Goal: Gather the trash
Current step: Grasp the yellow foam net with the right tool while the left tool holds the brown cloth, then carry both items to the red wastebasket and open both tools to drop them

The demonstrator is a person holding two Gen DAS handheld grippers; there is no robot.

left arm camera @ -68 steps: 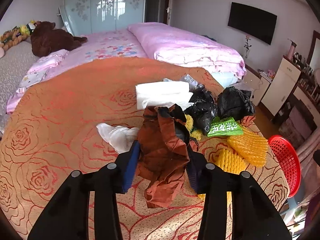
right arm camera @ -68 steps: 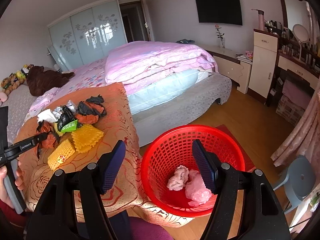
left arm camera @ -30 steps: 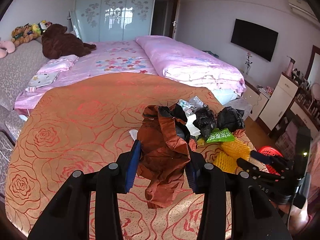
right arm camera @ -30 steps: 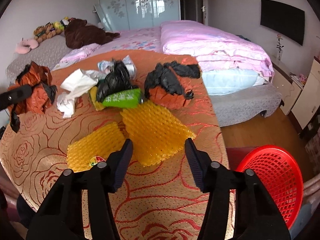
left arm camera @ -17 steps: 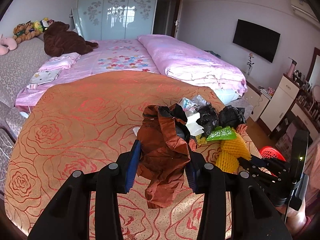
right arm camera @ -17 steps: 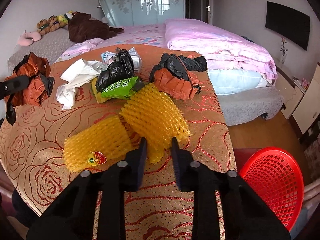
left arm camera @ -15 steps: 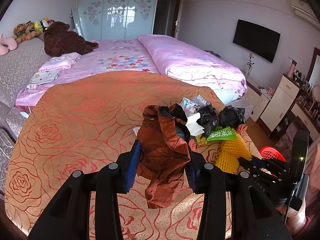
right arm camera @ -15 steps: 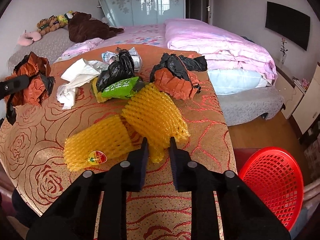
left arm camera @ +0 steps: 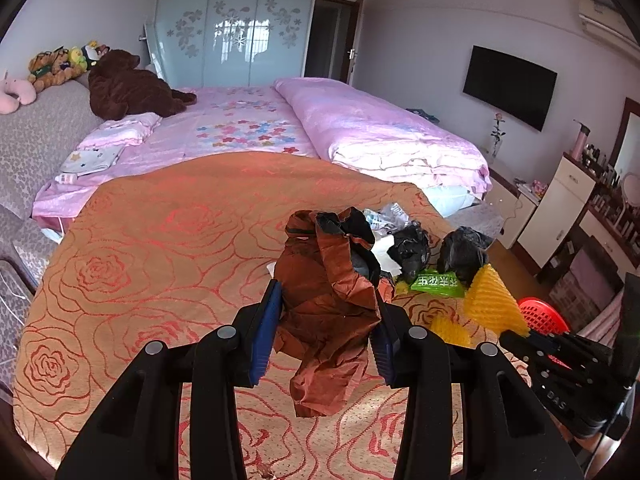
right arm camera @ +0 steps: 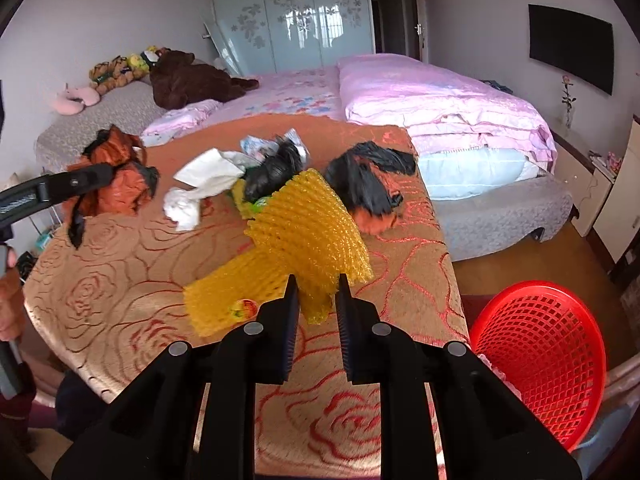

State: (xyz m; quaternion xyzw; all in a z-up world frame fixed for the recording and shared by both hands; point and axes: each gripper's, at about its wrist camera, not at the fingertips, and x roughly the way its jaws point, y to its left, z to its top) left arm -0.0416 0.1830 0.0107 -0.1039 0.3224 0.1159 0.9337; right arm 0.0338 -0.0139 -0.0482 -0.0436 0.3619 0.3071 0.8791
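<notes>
My left gripper is shut on a crumpled brown and black bag and holds it above the orange rose-patterned cover. My right gripper is shut on the lower corner of a yellow foam net, which hangs lifted off the cover. That net also shows in the left wrist view at the right, above the right gripper's black fingers. A second yellow foam net with a sticker lies flat on the cover. The red basket stands on the floor to the right.
More trash lies on the cover: white tissue, a black bag, a green packet and a black and orange bag. Behind is a pink bed. The cover's edge drops off right of the nets.
My right gripper has closed on the yellow foam net and raised it off the cover. The left gripper has kept still with the brown bag.
</notes>
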